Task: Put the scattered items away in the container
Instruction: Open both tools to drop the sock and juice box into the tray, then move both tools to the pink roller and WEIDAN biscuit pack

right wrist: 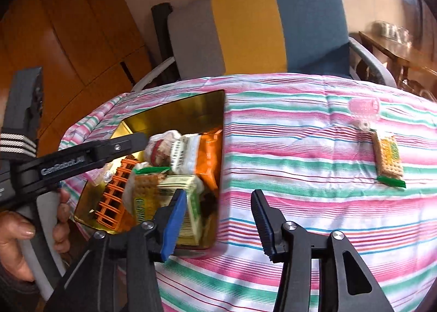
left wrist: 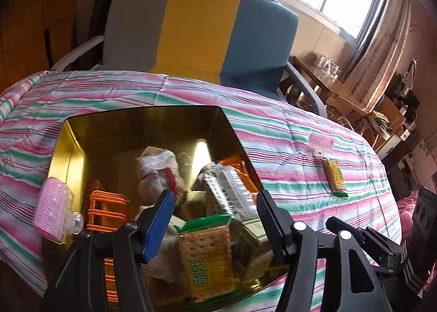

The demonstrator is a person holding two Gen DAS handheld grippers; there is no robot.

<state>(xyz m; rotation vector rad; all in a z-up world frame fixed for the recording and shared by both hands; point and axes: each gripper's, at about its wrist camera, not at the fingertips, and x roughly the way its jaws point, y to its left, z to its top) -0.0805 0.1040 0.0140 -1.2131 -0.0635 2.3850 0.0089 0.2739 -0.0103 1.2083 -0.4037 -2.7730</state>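
The gold tin [left wrist: 71, 153] sits on the striped quilt [left wrist: 286, 131], already heaped with a rolled sock, an orange rack and cracker packets; more added carelessly could spill over its low wall. A pink hair roller [left wrist: 53, 208] perches on the tin's left rim and could slide off outside. A second pink roller [right wrist: 364, 110] and a cracker packet [right wrist: 389, 160] lie well apart on the quilt. Left gripper [left wrist: 215, 216] and right gripper [right wrist: 218, 219] both gape, holding nothing.
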